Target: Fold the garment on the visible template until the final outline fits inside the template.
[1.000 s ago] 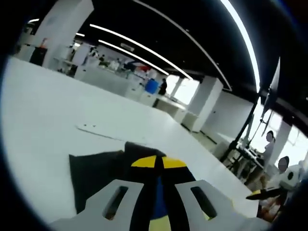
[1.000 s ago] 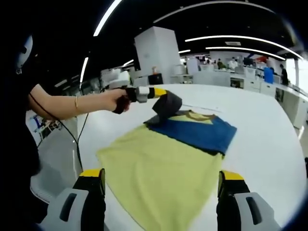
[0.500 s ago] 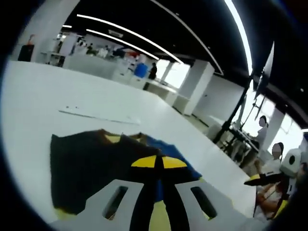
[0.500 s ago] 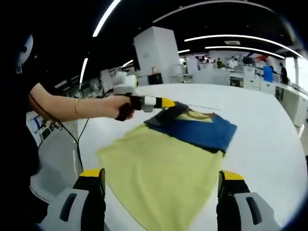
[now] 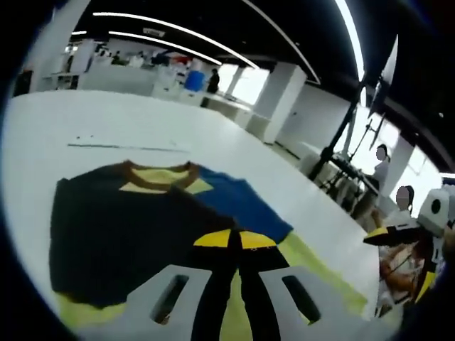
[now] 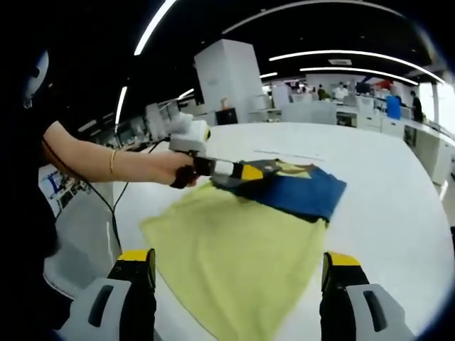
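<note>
A yellow T-shirt (image 6: 234, 241) lies flat on the white table (image 6: 398, 192), its blue sleeve (image 6: 298, 190) folded across the collar end. In the left gripper view the dark sleeve (image 5: 121, 227) lies spread over the shirt beside the blue part (image 5: 238, 202) and the brown-edged collar (image 5: 160, 176). My left gripper (image 5: 234, 239) is shut on the dark sleeve's edge, low over the shirt. It shows in the right gripper view as the left gripper (image 6: 245, 170), held by a hand (image 6: 174, 169). My right gripper (image 6: 238, 264) stands wide open at the shirt's near hem, holding nothing.
A thin pale strip (image 5: 128, 147) lies on the table beyond the collar. The table's edge (image 6: 124, 227) runs close by the shirt's left side. People and stands (image 5: 384, 185) are off to the right past the table. Benches fill the far background.
My left gripper has come down from above the collar, carrying the dark sleeve, which now lies spread flat over the shirt. The right gripper has stayed open and still.
</note>
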